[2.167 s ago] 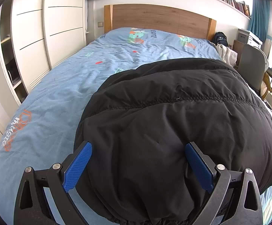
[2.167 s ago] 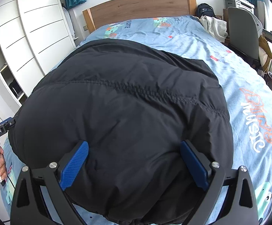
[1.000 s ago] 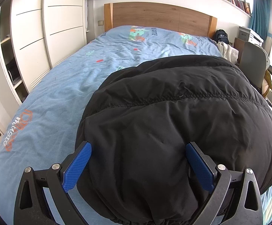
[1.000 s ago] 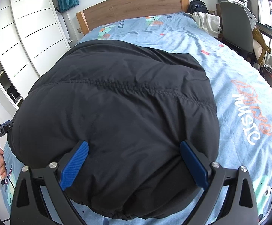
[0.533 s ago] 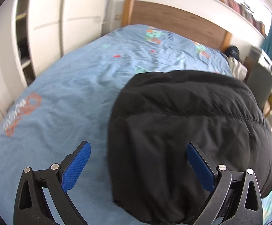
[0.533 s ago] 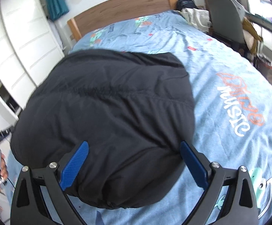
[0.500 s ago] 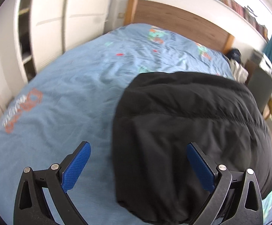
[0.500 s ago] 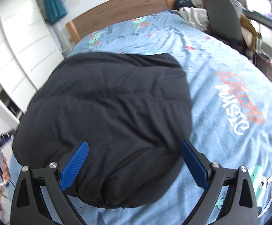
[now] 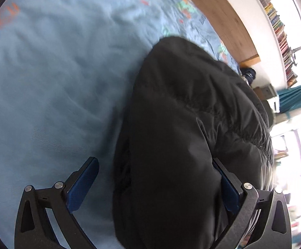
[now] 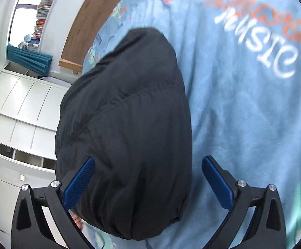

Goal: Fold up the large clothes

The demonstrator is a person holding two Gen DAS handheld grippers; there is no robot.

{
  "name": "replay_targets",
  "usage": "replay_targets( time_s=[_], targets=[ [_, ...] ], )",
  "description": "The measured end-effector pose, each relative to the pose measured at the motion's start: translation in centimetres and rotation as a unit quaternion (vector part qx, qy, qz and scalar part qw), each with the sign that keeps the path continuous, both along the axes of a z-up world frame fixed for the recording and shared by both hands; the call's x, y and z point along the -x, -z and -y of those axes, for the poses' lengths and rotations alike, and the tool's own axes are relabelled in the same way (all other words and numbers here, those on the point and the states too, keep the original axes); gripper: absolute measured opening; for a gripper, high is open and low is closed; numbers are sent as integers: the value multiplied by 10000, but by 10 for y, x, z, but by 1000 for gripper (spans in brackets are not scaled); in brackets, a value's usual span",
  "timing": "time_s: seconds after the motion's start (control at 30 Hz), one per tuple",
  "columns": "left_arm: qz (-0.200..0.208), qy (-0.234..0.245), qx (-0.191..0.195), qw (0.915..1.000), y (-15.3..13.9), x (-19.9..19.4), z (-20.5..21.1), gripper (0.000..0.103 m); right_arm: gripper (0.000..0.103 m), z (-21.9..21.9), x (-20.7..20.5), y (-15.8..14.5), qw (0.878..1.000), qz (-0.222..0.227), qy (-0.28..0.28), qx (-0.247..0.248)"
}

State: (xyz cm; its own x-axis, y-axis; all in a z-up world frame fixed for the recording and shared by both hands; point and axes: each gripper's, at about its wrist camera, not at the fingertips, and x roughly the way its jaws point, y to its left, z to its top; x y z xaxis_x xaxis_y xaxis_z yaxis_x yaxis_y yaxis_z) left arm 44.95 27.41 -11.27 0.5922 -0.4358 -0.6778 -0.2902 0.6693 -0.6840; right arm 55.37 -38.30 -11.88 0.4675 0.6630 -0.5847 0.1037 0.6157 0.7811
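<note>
A black puffy jacket (image 9: 191,124) lies in a folded bundle on the blue bed cover (image 9: 46,83). It also shows in the right wrist view (image 10: 125,120). My left gripper (image 9: 156,178) is open, tilted, with the jacket's near left edge between its blue pads. My right gripper (image 10: 148,178) is open too, tilted the other way, over the jacket's near right edge. Neither gripper holds cloth.
The bed cover (image 10: 243,103) has a "MUSIC" print (image 10: 260,39). A wooden headboard (image 9: 218,14) stands at the far end, white wardrobes (image 10: 15,108) along one side, a bookshelf (image 9: 279,27) high on the wall.
Both grippers have swung outward and rolled, the left one to the jacket's left edge and the right one to its right edge. The jacket stays in place. Both views are blurred by motion.
</note>
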Motion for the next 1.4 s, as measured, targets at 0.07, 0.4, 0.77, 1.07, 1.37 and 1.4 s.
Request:
replay_targets(
  time_s=[0.07,0.4,0.77,1.07,1.37,1.4],
  targets=[
    [-109,114,294,9994,13,-5,1,102,103,-10,-7,11,9997,-129,-199,-31],
    [-120,941,1345,9864,26,-21,31,102,103,-58,-39,30,9944,-77,-921,-505],
    [319,817,1462,9854,-1,-11,45,54,83,-76,-41,24,9946,298,-879,-470],
    [1345,1362,1399,9715,-93,-8,73,34,41,-96,-35,-66,9817,1373,-1142,-665],
    [2119,1544,1383,9551,-181,39,75,34,39,-101,1,-165,9610,2323,-1338,-678],
    [2139,1551,1365,9548,-185,46,74,34,39,-102,7,-169,9601,2351,-1347,-687]
  ],
)
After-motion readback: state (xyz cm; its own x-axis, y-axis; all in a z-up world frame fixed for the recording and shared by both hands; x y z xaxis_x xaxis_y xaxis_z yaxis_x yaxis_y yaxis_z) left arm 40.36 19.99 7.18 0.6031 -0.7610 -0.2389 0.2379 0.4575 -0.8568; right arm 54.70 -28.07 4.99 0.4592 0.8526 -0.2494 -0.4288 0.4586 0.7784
